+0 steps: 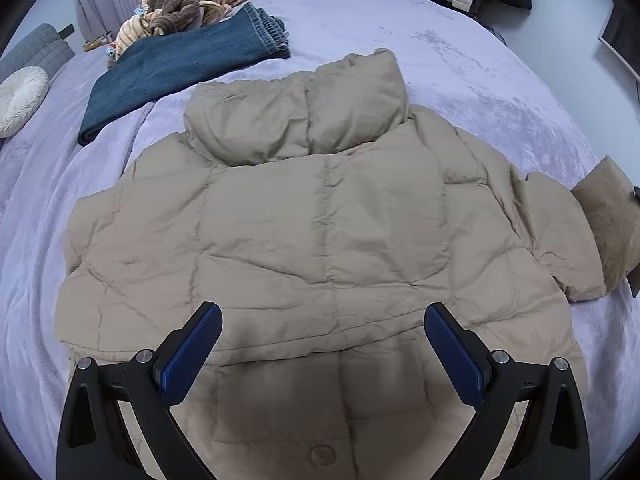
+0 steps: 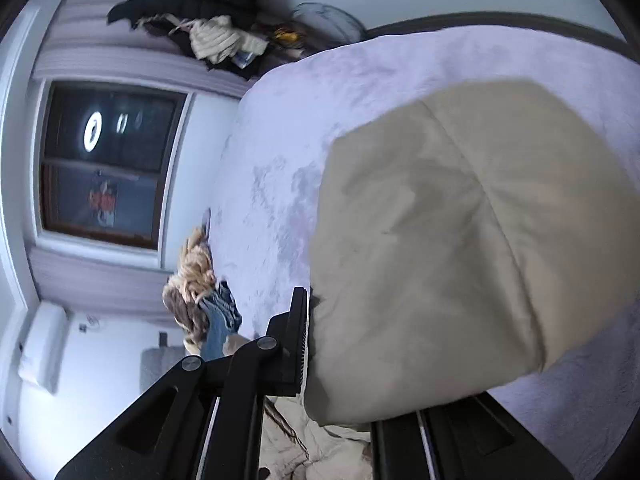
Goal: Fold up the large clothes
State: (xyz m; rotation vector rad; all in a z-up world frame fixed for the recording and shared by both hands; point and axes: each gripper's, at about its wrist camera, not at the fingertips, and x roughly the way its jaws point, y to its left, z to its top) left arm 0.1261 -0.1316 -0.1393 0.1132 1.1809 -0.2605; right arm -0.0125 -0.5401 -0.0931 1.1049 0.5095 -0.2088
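A beige puffer jacket (image 1: 312, 216) lies spread flat on the lilac bed cover (image 1: 460, 60), collar pointing away from me. My left gripper (image 1: 322, 316) hovers open and empty over the jacket's lower hem, blue pads wide apart. In the right wrist view my right gripper (image 2: 316, 344) is shut on the jacket's right sleeve (image 2: 440, 248), lifted off the bed; one finger (image 2: 296, 336) shows, the other is hidden by the fabric. The lifted sleeve end also shows in the left wrist view (image 1: 608, 216) at the far right.
Folded blue jeans (image 1: 176, 68) and a tan and brown knitted heap (image 1: 188, 0) lie at the bed's far left. A white round cushion (image 1: 20, 100) sits at the left edge. Clothes pile (image 2: 216, 28) beyond the bed's far corner. A window (image 2: 108, 160) is on the wall.
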